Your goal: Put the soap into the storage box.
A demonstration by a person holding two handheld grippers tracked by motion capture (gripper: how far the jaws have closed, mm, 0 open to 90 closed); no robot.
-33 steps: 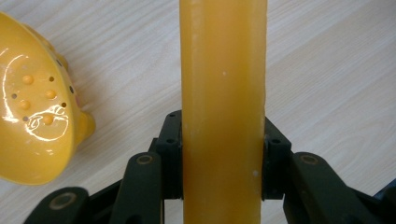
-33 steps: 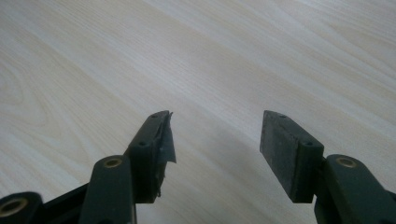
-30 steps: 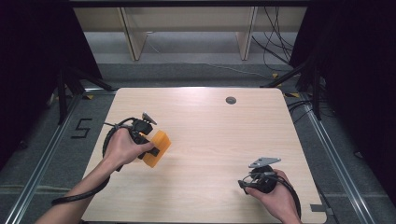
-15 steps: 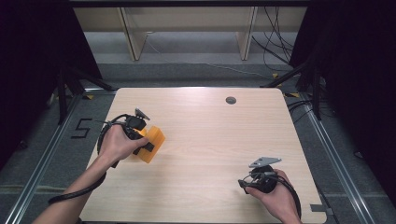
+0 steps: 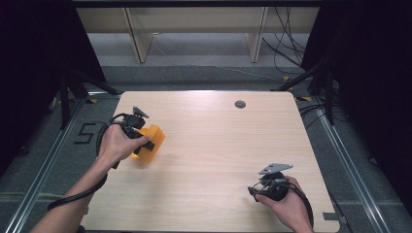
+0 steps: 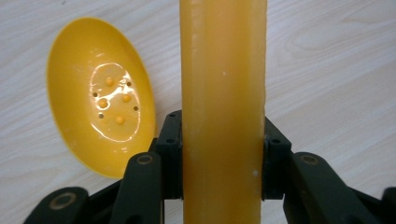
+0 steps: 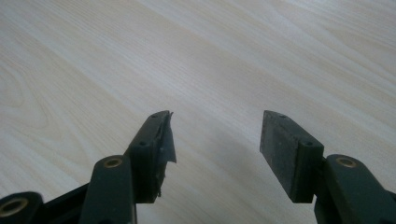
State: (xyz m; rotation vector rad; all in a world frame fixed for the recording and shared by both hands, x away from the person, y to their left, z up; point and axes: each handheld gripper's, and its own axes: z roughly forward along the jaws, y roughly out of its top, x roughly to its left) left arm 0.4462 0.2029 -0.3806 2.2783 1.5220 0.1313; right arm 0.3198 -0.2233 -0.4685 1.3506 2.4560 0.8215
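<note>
My left gripper [image 5: 145, 142] is shut on an orange plastic soap box [image 5: 150, 141] at the left side of the table. In the left gripper view the box's edge [image 6: 223, 107] stands upright between both jaws, and a yellow oval soap dish [image 6: 100, 95] with small bumps lies on the wood just to its left. My right gripper [image 5: 256, 191] rests low near the table's front right edge, held in a hand. Its jaws stand open in the right gripper view [image 7: 215, 140], with bare wood between them.
A light wooden table [image 5: 218, 145] has a small dark grommet [image 5: 240, 104] near its far edge. Black cables trail from both grippers. Dark curtains, shelving legs and floor cables surround the table.
My left gripper has carried the orange box to the left and slightly away from me. The right gripper has stayed still.
</note>
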